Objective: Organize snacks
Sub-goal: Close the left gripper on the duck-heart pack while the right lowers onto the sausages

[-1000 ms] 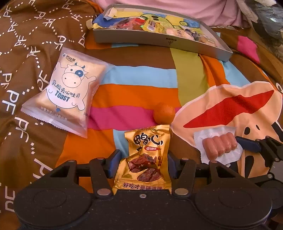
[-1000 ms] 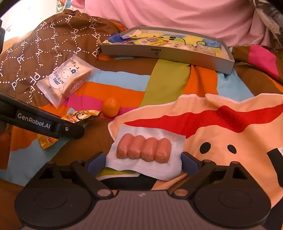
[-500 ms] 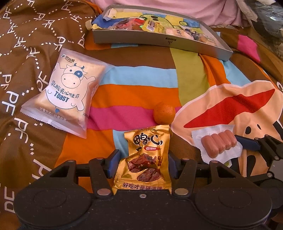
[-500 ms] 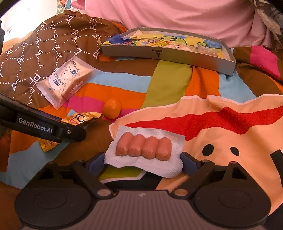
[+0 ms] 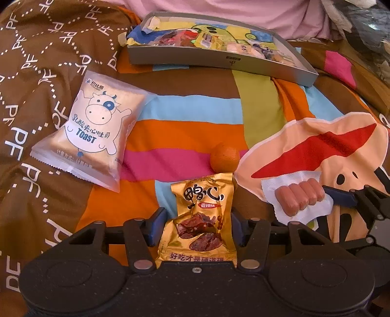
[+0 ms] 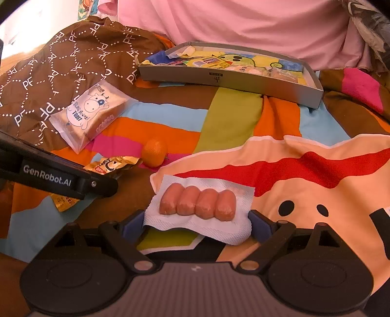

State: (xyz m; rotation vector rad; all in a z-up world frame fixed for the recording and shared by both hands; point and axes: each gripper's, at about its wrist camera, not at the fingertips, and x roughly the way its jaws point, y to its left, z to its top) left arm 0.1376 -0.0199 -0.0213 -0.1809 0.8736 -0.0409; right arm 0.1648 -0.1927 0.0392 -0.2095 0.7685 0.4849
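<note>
My left gripper (image 5: 197, 214) is shut on a gold meat-snack packet (image 5: 199, 214), whose top edge points toward the small orange (image 5: 224, 157) just beyond it. My right gripper (image 6: 196, 219) is shut on a white pack of pink sausages (image 6: 197, 204), held just above the bedspread. The same sausage pack (image 5: 299, 200) shows at the right of the left wrist view. A cow-print toast packet (image 5: 92, 131) lies flat to the left. The grey snack box (image 5: 219, 61) with several packets inside sits at the back.
Everything rests on a soft, wrinkled bedspread (image 6: 234, 122) with colour stripes and a cartoon face. A pink cloth (image 6: 231, 22) rises behind the grey box (image 6: 231, 81). Dark bags are piled at the far right (image 5: 365, 31).
The right gripper has risen a little with the sausage pack still in it. The left gripper and the gold packet have hardly moved.
</note>
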